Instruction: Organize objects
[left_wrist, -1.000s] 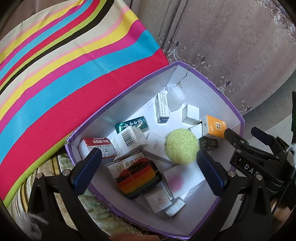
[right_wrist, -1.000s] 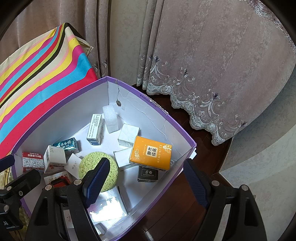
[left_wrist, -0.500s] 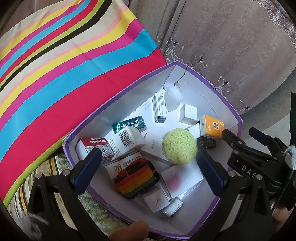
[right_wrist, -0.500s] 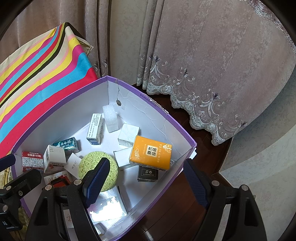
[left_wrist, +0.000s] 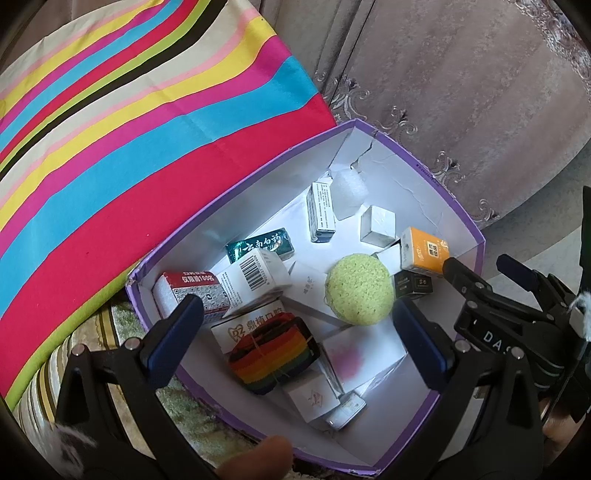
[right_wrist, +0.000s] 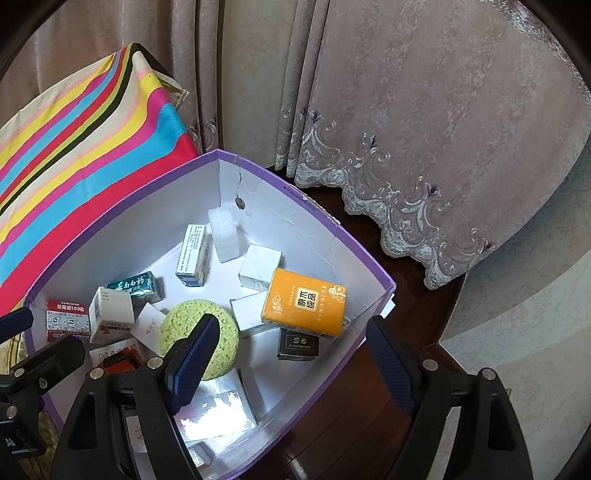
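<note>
We see a dark wood table (right_wrist: 343, 424), bare at about 5 o'clock in the right wrist view, carrying a purple box (right_wrist: 369, 269) with white inner walls. The box (left_wrist: 461, 218) sits by a striped cushion (left_wrist: 129, 129) at its 10 o'clock; whether the two touch we cannot tell. On the box floor lie a green sponge ball (left_wrist: 358, 290) near centre, an orange pack (right_wrist: 304, 302) at 3 o'clock, a black carton (right_wrist: 298, 344) just under it, a foam block (right_wrist: 223, 234) at 12 o'clock, a red carton (left_wrist: 192, 290) at 9 o'clock and a rainbow strap roll (left_wrist: 273, 354) at 7 o'clock. Curtains (right_wrist: 424, 129) hang beyond the table.
</note>
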